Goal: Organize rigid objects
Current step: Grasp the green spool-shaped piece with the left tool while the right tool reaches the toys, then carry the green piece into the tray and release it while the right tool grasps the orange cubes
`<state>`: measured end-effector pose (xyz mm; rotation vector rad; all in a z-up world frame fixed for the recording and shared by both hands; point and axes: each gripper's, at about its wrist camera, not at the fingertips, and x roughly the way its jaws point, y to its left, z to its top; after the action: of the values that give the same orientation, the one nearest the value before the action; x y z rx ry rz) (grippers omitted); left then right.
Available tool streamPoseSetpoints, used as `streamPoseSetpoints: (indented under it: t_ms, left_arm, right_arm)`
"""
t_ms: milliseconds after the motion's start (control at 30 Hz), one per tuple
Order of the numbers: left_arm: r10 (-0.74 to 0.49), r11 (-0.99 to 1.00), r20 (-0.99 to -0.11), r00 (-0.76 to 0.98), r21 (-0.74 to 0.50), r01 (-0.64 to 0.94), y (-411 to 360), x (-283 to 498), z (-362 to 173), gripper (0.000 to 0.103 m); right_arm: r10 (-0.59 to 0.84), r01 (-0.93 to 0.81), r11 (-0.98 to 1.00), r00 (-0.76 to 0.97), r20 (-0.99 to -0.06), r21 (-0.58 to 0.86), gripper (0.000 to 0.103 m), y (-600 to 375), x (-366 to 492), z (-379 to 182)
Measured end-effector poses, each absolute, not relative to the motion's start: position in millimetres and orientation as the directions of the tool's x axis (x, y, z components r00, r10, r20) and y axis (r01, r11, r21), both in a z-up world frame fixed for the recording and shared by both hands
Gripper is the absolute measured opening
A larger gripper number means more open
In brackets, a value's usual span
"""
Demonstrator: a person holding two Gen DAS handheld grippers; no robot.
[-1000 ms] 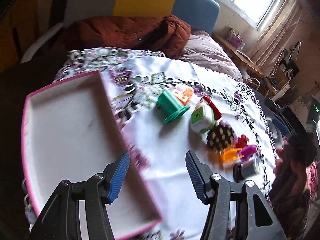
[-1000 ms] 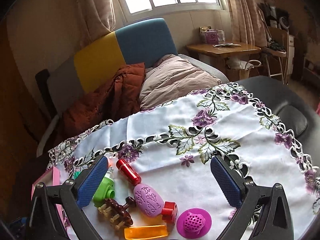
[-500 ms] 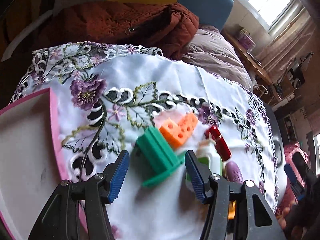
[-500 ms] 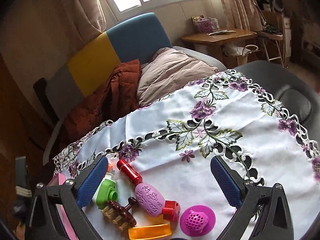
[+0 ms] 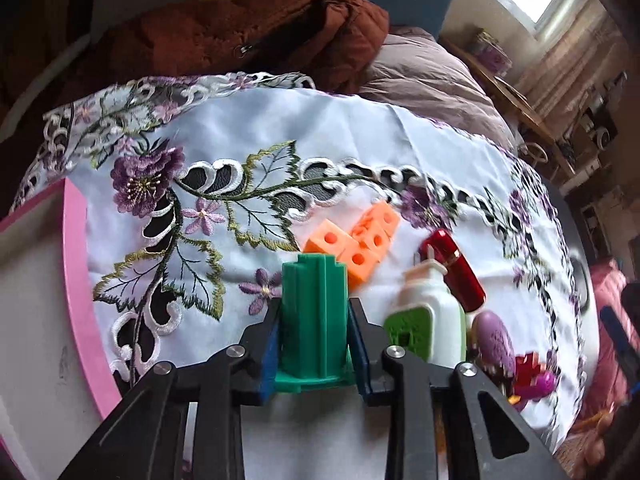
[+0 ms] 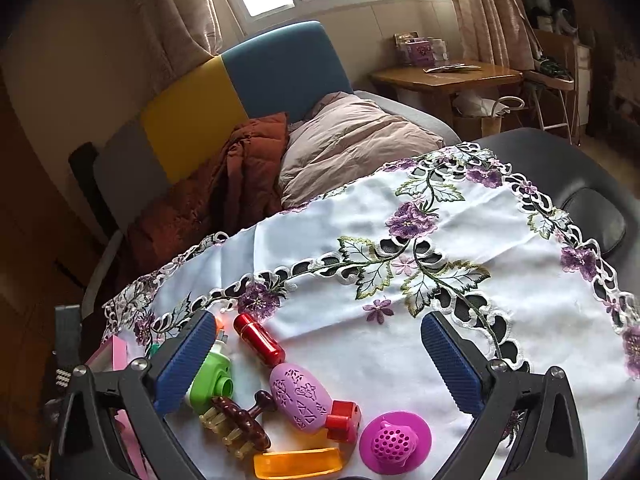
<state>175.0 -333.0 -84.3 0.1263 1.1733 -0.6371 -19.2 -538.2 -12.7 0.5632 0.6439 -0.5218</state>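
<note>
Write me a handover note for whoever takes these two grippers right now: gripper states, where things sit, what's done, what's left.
Left gripper: jaws have just closed on the green ribbed plastic block, which is between the pads.
Right gripper: open, holding nothing.
Pink-rimmed white tray: left of the block; no objects on the part in view.
On the embroidered white tablecloth: orange holed cubes, red metallic tube, green-and-white bottle, purple patterned oval, brown hair claw.
Done: block gripped.
Left: probably tray the block, then the rest.

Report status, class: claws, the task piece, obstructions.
Left claw just closed on green ridged block. Right claw open, empty. Orange cubes directly beyond block.
</note>
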Motion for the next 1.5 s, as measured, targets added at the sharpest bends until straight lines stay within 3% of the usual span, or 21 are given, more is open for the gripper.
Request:
streamPoseSetpoints:
  t_ms: [300, 533, 767, 1033, 1067, 1133, 1500]
  left_arm:
    - [-0.483, 0.768, -0.842, 0.242, -0.274, 0.579, -282.3, 138.4, -51.9, 0.030]
    - [-0.549, 0.727, -0.799, 0.246, -0.310, 0.613, -239.9, 110.3, -30.9, 0.030]
    - [-0.597, 0.712, -0.763, 0.248, -0.362, 0.602, -193.3, 99.6, -18.9, 0.030]
    - [-0.587, 0.752, -0.762, 0.272, -0.389, 0.532, -141.3, 111.7, -24.5, 0.030]
    - [-0.582, 0.760, -0.765, 0.276, -0.391, 0.519, -135.2, 114.8, -26.2, 0.030]
    - [-0.576, 0.771, -0.767, 0.283, -0.396, 0.499, -126.0, 120.3, -28.7, 0.030]
    - [-0.536, 0.819, -0.780, 0.322, -0.388, 0.422, -103.5, 129.7, -38.4, 0.030]
  right_arm:
    - [-0.228, 0.553, 0.787, 0.671, -0.706, 0.272, 0.103, -521.2, -5.7, -20.3]
    - [-0.092, 0.336, 0.922, 0.671, -0.735, 0.192, 0.103, -472.4, 39.1, -15.3]
    - [-0.048, 0.014, 0.999, 0.510, -0.859, -0.048, 0.103, -409.0, 137.0, -36.4]
    - [-0.086, -0.066, 0.991, 0.333, -0.939, -0.114, 0.102, -413.4, 195.9, -87.4]
    - [-0.092, -0.065, 0.991, 0.318, -0.944, -0.118, 0.099, -415.8, 199.0, -93.4]
    - [-0.074, -0.069, 0.993, 0.300, -0.951, -0.099, 0.066, -417.1, 203.7, -99.4]
    - [-0.105, -0.028, 0.992, 0.388, -0.916, -0.126, 0.062, -407.8, 192.4, -83.5]
